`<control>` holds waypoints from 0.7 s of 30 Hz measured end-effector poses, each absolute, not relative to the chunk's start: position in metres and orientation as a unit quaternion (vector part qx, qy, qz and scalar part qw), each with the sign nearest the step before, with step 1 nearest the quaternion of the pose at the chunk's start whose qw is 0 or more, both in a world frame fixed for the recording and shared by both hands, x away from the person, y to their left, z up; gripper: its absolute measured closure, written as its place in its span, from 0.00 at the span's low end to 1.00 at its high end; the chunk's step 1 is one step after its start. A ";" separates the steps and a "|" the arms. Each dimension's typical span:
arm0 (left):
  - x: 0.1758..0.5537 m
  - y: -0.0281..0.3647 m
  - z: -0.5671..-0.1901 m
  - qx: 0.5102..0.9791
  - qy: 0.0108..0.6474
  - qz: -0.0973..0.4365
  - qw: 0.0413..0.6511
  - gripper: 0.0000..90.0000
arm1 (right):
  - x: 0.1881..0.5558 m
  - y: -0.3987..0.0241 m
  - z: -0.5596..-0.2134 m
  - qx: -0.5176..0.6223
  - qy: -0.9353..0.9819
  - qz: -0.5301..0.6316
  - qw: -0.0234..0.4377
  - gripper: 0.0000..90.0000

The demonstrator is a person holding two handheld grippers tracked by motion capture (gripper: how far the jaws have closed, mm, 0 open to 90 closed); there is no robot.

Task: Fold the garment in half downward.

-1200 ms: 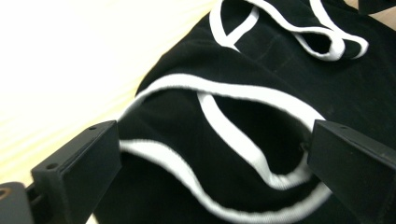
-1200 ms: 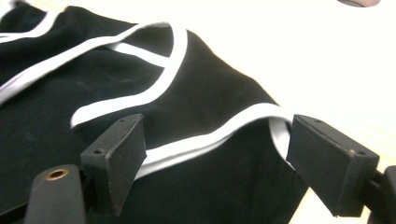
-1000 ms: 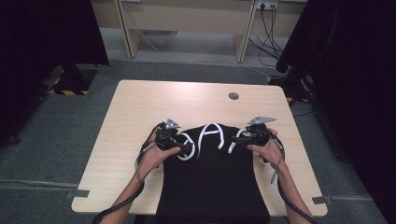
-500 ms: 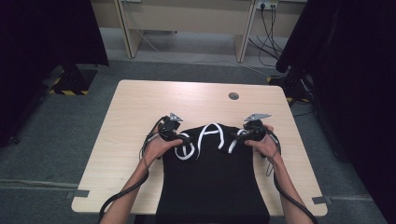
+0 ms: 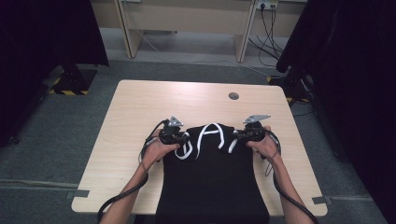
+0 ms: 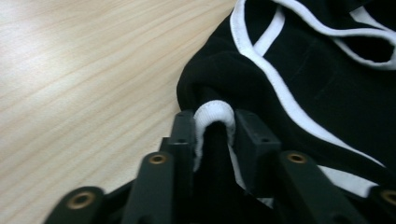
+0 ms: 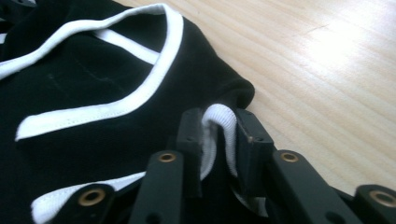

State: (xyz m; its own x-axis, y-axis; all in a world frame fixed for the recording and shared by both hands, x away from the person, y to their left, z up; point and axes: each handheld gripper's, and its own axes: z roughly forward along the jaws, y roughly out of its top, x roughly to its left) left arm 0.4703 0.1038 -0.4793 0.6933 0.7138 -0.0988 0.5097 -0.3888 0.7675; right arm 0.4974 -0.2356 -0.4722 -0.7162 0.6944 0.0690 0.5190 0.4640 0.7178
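Observation:
A black garment with white trim (image 5: 210, 177) lies on the near half of the wooden table (image 5: 140, 107), hanging over the front edge. My left gripper (image 5: 183, 138) is at its upper left corner; its jaws have just been closing and now pinch a fold of white-edged black cloth (image 6: 215, 114). My right gripper (image 5: 235, 136) is at the upper right corner; its jaws have also just been closing and clamp the white hem (image 7: 218, 122) there. Both hands rest on the table beside the garment.
A round cable hole (image 5: 233, 96) sits in the far right part of the table. Bare wood stretches behind and to both sides of the garment. Dark curtains stand left and right of the table, and cables run on the floor beyond.
Both grippers slid a little inward onto the garment's upper corners and closed on the cloth. The garment's top edge has bunched slightly between them.

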 end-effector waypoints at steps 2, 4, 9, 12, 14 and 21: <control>0.470 0.104 -0.480 0.823 0.370 0.122 0.413 0.83 | 0.496 -0.235 -0.470 0.358 0.850 0.369 0.116 0.87; 0.469 0.104 -0.479 0.822 0.370 0.123 0.416 0.85 | 0.495 -0.234 -0.470 0.358 0.849 0.370 0.114 0.88; 0.466 0.103 -0.473 0.821 0.365 0.137 0.418 0.87 | 0.492 -0.234 -0.463 0.355 0.847 0.379 0.115 0.89; 0.465 0.101 -0.466 0.825 0.356 0.143 0.416 0.88 | 0.490 -0.233 -0.456 0.348 0.846 0.386 0.121 0.90; 0.467 0.102 -0.464 0.821 0.359 0.141 0.420 0.88 | 0.488 -0.233 -0.450 0.344 0.844 0.393 0.124 0.90; 0.473 0.105 -0.460 0.817 0.363 0.144 0.423 0.88 | 0.491 -0.232 -0.435 0.336 0.843 0.396 0.139 0.90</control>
